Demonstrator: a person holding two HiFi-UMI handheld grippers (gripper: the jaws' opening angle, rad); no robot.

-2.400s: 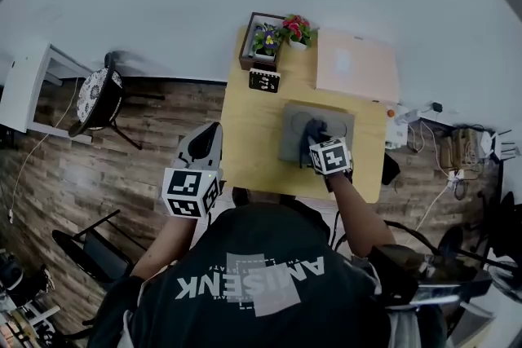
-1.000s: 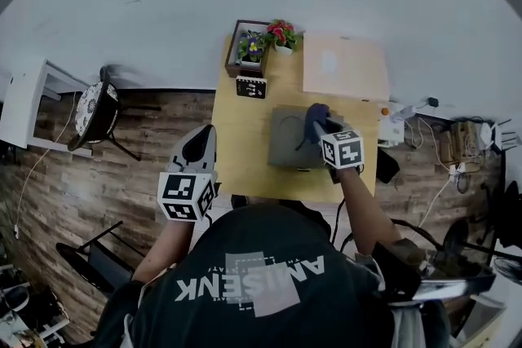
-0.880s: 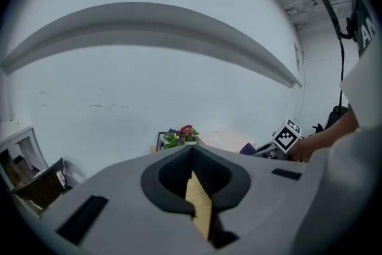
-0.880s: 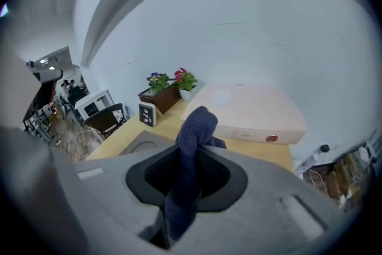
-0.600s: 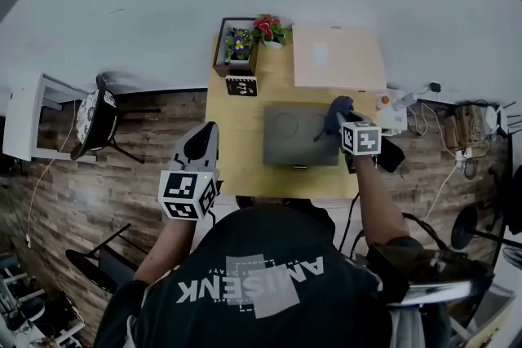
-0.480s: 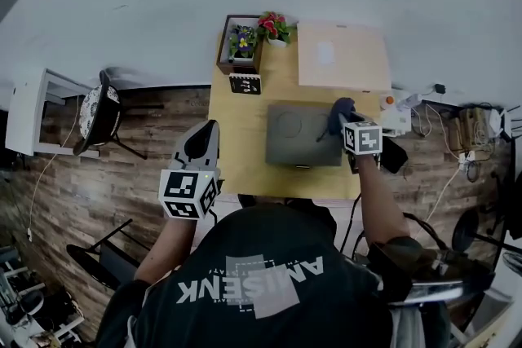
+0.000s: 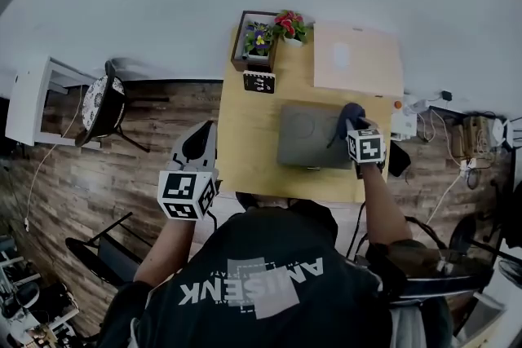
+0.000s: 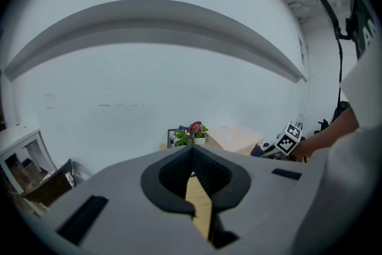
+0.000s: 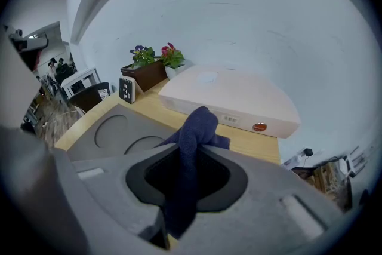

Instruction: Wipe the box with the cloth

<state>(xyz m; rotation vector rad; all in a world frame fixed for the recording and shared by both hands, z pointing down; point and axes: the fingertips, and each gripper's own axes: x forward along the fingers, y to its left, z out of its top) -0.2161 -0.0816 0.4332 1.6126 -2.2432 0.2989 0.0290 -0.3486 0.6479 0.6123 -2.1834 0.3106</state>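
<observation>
Cloth (image 9: pixel 197 128) clamped between right gripper (image 7: pixel 350 125) jaws, seemingly over box (image 9: pixel 113 134); left gripper (image 8: pixel 192 155) closed, empty

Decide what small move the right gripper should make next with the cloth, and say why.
Probably sweep the right gripper leftwards across the grey box. It is shut on the blue cloth, which sits at the box's right edge, so nearly all of the box's top lies to the left of the cloth.
</observation>
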